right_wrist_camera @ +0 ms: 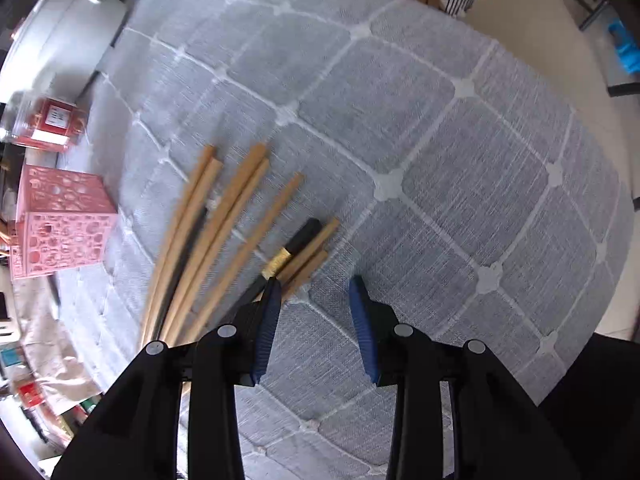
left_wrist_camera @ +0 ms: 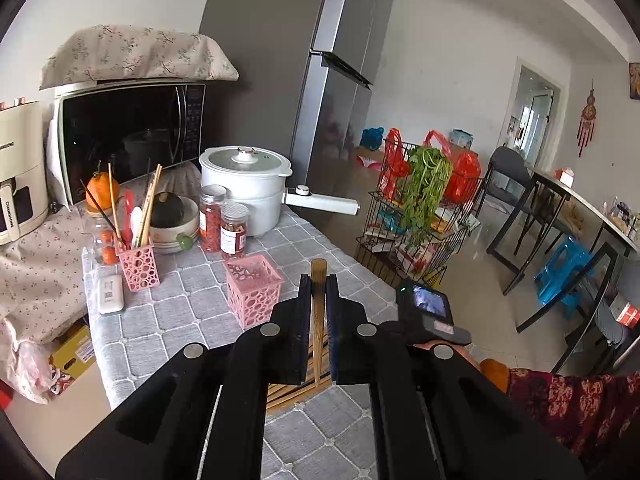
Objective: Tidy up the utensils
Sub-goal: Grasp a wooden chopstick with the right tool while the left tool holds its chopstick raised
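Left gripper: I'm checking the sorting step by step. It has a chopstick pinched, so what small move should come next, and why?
Probably carry the chopstick forward and a little left until it is over the empty pink basket, then lower it in. The left gripper is shut on it, the basket stands open just ahead, and the other pink basket already holds utensils upright.

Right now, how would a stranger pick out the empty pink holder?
On the grey quilted tablecloth, find the white electric pot. The square pink perforated basket stands in front of it, nearer the table edge. Unlike the other pink basket, it holds no chopsticks.
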{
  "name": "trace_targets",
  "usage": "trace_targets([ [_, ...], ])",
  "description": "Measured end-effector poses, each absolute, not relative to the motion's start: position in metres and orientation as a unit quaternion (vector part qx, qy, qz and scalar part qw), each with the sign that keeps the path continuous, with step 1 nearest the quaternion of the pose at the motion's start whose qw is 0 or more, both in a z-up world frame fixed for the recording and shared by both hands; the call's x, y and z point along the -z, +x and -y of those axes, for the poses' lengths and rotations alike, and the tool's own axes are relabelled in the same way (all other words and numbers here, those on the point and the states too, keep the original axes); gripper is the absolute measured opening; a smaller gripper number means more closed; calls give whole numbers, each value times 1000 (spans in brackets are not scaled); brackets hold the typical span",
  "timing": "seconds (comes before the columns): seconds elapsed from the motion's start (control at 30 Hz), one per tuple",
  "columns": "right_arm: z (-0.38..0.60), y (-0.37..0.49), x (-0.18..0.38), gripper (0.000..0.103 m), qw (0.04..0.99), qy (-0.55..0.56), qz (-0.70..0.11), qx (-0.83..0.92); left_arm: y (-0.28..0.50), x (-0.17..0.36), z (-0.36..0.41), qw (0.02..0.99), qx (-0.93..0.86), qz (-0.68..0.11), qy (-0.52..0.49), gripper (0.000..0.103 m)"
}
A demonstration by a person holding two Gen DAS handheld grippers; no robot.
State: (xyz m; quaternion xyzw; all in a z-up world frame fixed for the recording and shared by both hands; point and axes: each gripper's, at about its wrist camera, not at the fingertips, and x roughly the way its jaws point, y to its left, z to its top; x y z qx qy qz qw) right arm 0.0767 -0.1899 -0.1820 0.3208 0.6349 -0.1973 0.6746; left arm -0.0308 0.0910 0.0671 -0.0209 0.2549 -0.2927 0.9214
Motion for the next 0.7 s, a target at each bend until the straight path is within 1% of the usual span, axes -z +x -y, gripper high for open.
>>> trace_targets([
  [0.1,181,84,184,35,671,307,-642,210,-34,-72,-96,923,294,-246,-27,7],
  [0.17,179,88,186,23,666,313,-647,201,-36,-75,-99,924,295,-242,-30,7],
  [0.2,178,89,189,13,661,317,-652,192,-37,-76,-100,925,294,-239,-30,7],
  [0.3,180,87,190,12,670,325,-645,172,-39,-77,-102,925,294,-237,-31,7],
  [0.37,189,77,191,7,672,349,-635,154,-42,-78,-105,927,291,-234,-32,7],
  [0.4,194,74,191,0,674,361,-628,140,-42,-78,-106,928,289,-233,-33,7],
  [0.47,200,68,194,0,674,372,-629,106,-42,-80,-109,929,285,-233,-38,7],
  [0.63,207,49,185,0,686,369,-618,103,-39,-80,-109,930,279,-237,-44,7],
  [0.7,210,49,187,5,673,404,-610,107,-38,-79,-106,929,281,-237,-43,7],
])
